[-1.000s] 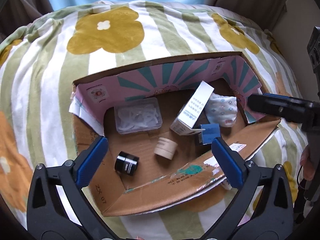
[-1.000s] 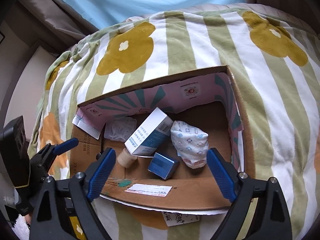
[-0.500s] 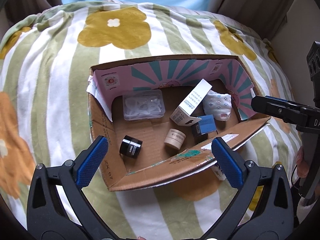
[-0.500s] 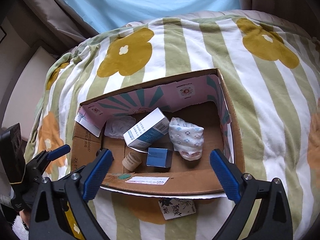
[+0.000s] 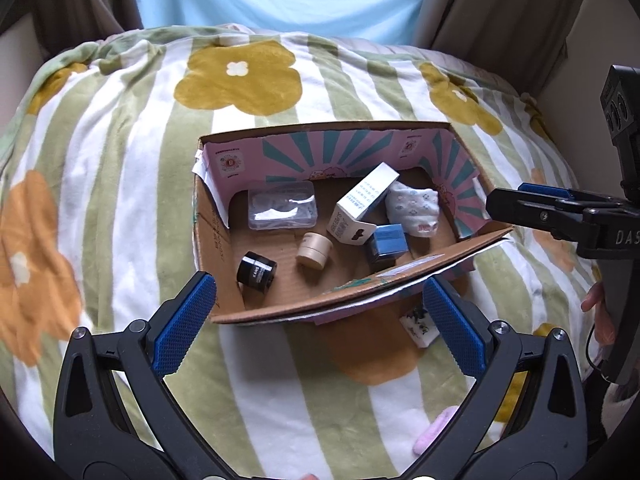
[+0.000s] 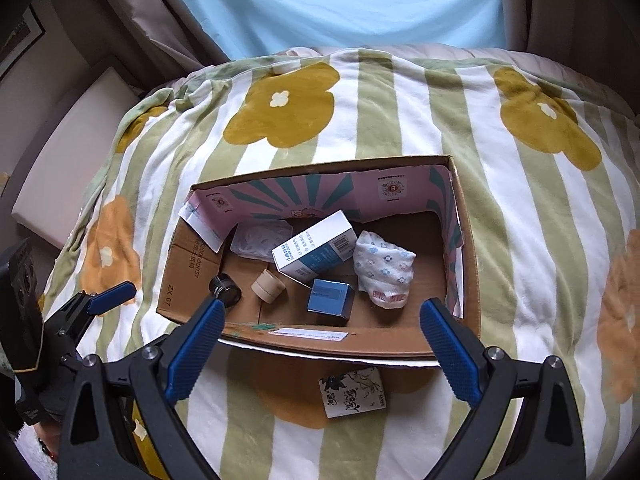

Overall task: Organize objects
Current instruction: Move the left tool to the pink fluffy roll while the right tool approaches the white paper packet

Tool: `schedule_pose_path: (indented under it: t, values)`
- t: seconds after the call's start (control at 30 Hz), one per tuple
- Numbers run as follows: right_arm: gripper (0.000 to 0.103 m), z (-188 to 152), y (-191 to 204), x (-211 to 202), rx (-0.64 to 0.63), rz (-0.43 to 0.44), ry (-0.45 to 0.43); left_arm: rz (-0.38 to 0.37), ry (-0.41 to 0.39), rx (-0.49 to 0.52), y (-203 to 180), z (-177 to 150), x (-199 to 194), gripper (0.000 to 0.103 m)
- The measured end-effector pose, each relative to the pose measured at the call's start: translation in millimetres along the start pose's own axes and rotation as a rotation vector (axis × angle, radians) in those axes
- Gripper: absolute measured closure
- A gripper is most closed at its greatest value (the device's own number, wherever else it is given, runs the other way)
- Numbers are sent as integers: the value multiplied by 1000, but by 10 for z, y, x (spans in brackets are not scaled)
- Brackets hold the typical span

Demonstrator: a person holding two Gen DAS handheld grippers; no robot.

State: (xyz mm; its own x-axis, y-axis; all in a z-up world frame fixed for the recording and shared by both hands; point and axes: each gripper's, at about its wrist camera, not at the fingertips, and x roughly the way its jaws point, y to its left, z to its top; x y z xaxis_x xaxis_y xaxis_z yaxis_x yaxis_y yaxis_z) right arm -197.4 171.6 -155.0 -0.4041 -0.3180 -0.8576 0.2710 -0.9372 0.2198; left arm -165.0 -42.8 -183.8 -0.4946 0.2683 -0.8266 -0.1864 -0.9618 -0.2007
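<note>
An open cardboard box (image 5: pixel 280 312) (image 6: pixel 320 340) rests on a striped flowered blanket. Inside lie a black jar (image 5: pixel 256 271) (image 6: pixel 225 287), a beige round tin (image 5: pixel 315 250) (image 6: pixel 268 286), a clear plastic case (image 5: pixel 282 205), a white and blue carton (image 5: pixel 366 208) (image 6: pixel 316 250), a small blue box (image 5: pixel 388 242) (image 6: pixel 330 297) and a rolled patterned cloth (image 5: pixel 414 208) (image 6: pixel 384 274). A small printed packet (image 6: pixel 352 392) (image 5: pixel 418 326) lies on the blanket in front of the box. My left gripper (image 5: pixel 316 324) and right gripper (image 6: pixel 320 348) both hover open and empty above the box's near edge.
The blanket (image 5: pixel 120 160) covers a rounded soft surface that drops away at the sides. Pale blue fabric (image 6: pixel 332 4) and grey curtains hang behind. A pink soft item (image 5: pixel 434 432) lies near the bottom of the left wrist view. A pale cushion (image 6: pixel 68 152) sits at far left.
Both grippers have drawn back and up from the box, so it looks smaller and farther away. The printed packet in front of the box has come into view.
</note>
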Motion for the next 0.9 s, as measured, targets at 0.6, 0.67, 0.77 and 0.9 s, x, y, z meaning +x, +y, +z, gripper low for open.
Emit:
schedule_pose_path:
  t: [0.6,0.67,0.77,0.9]
  values:
    - [5,-406,-92,-478,-128,-16,-55,-75,30,129,-790,-857,-391,0]
    - [5,-482,-145,-466,-131,-10,-47,-108,41,144,-906,-1030,-358,0]
    - [5,-592,-202,-405,-142,-1,-35,-132,67,186,-1089,-1299,-258,0]
    - [5,-763,-254,-254,-168,5,-13,-174,102,200,-1260,-1609,-100,0]
